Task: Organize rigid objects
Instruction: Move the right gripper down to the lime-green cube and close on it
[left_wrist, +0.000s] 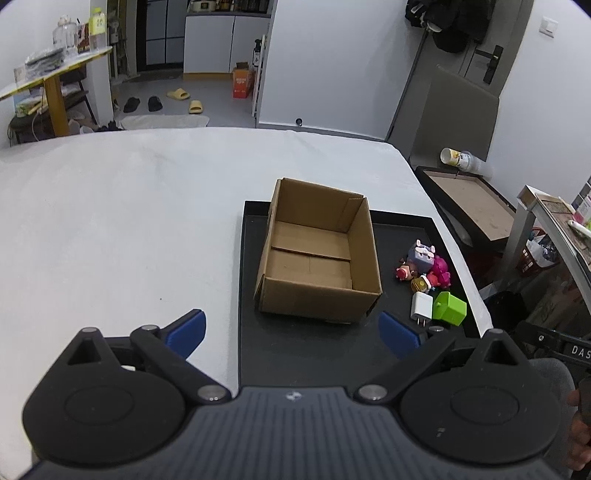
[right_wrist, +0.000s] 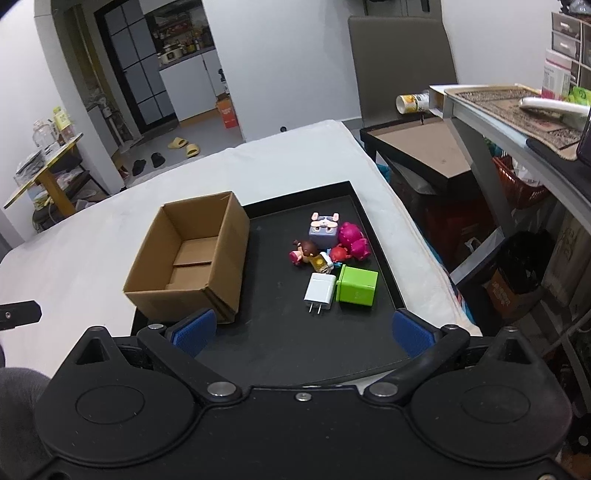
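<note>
One cardboard box, one white charger, one green cube, several figurines.

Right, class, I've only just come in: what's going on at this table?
A person holds tongs in each hand over a black tray on a white table. Both the left tongs and right tongs are open and hold nothing. A cardboard box sits on the tray, empty. Beside it lie small toys, a white charger and a green cube, touching in a cluster. Nothing has gone into the box yet.
</note>
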